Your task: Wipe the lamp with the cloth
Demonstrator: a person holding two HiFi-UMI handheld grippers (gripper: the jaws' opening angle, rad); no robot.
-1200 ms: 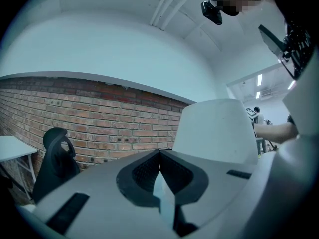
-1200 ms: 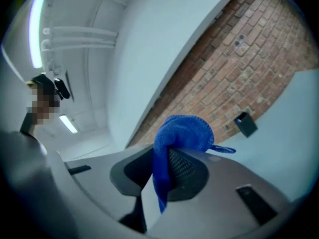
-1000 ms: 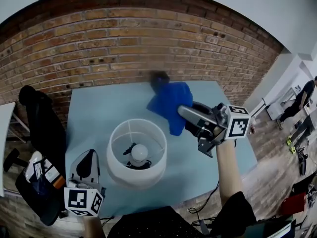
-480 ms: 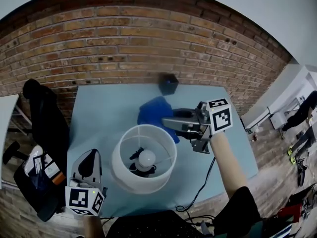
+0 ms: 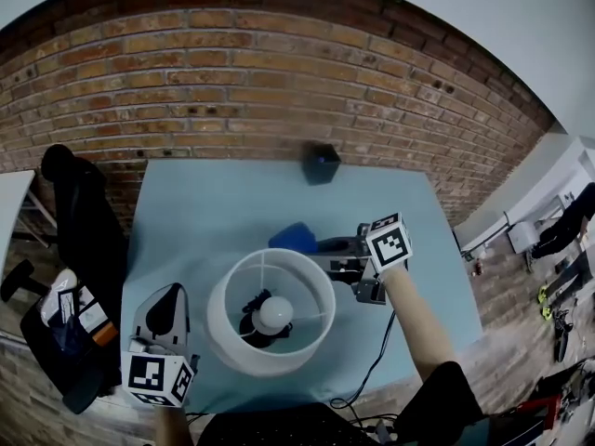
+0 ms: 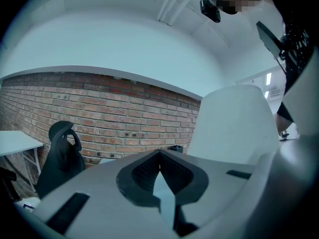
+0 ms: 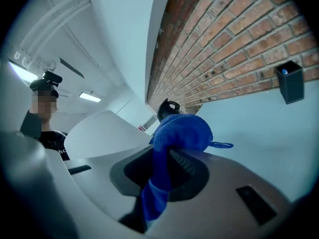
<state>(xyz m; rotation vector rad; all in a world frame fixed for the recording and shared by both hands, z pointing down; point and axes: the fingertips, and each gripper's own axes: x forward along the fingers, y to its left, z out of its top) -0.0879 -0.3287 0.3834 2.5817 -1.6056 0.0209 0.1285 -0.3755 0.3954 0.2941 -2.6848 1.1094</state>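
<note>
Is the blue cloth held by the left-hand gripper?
No, the blue cloth is pinched between the jaws of the right gripper, while the left gripper is shut with nothing in it.

Bunched blue cloth beside upright white lamp (bulb showing).

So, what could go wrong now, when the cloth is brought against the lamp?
1. The right tongs grip the blue cloth right beside the white lampshade. A hard push could tip the lamp, because the left tongs are shut and off to its side, not steadying it.
2. The black cable runs close by the right forearm toward the table edge; the arm might snag it.
</note>
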